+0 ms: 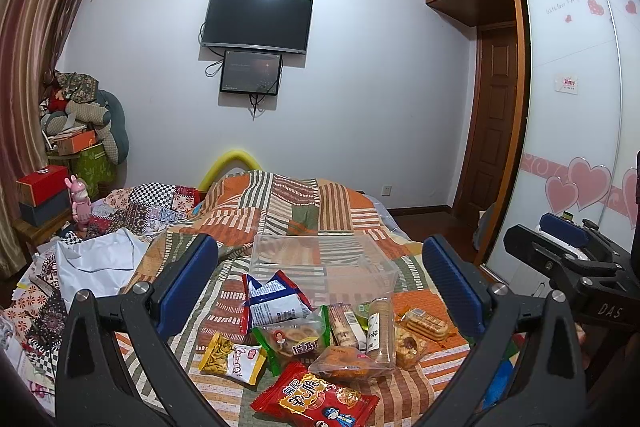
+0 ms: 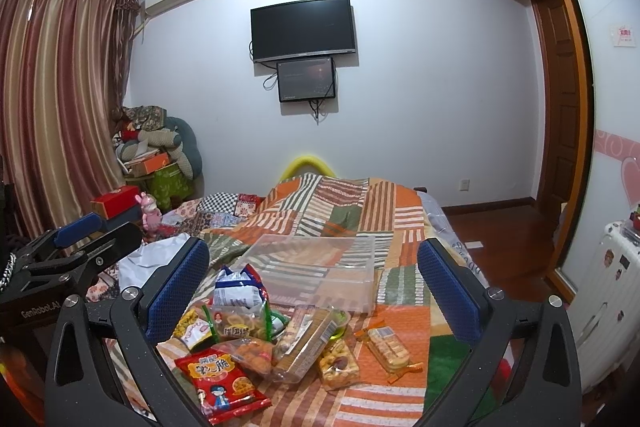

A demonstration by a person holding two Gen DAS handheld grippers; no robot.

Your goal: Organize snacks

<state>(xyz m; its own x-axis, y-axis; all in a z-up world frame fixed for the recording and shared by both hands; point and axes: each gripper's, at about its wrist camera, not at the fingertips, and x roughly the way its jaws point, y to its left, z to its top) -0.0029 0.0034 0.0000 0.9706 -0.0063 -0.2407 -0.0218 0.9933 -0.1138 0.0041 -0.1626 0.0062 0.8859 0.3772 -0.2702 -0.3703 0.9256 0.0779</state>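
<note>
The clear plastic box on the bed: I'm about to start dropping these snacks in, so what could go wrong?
The clear plastic box sits on a soft, rumpled quilt, so it may tip or slide when loaded. The snack packets overlap in a pile; gripping one could drag its neighbours. Both the left gripper and right gripper are open, holding nothing.

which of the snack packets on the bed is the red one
The red packet with yellow lettering and a cartoon child, lying at the near edge of the pile. The others are blue-white, yellow, green-edged or clear.
</note>
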